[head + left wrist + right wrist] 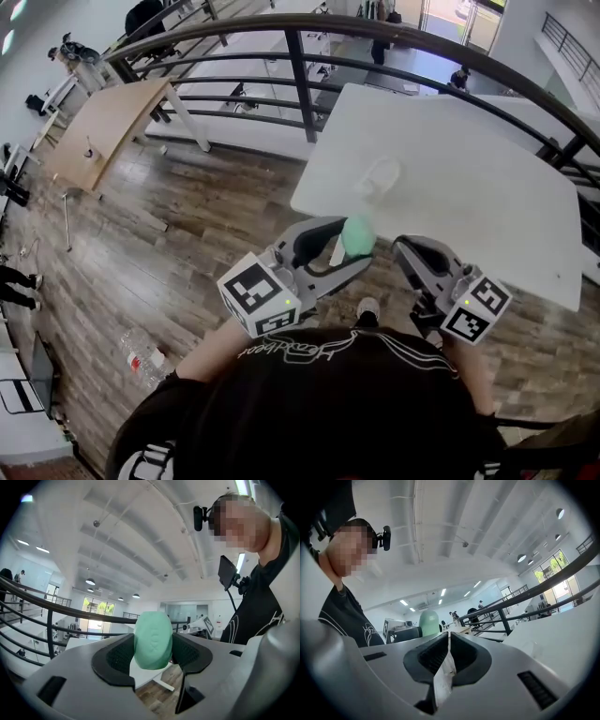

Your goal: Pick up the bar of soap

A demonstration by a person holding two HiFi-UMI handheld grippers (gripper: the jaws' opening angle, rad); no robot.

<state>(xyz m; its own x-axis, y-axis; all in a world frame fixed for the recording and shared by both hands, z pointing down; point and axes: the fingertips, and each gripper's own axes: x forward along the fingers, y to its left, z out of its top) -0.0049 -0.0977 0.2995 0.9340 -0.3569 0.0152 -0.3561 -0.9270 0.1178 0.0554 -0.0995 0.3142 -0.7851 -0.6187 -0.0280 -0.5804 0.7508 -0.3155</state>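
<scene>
The bar of soap (358,236) is a pale green oval. My left gripper (351,249) is shut on it and holds it up in the air, in front of the near edge of the white table (469,178). In the left gripper view the soap (153,639) stands on end, pinched between the two dark pads (118,657). My right gripper (406,251) hangs just to the right, shut on a thin white wrapper (444,677). From the right gripper view the soap (429,623) shows beyond the jaws to the left.
A pale, dish-like shape (380,178) lies on the white table. A dark curved railing (300,66) runs behind it. A wooden table (103,131) stands at the far left, and a plastic water bottle (141,356) lies on the wooden floor.
</scene>
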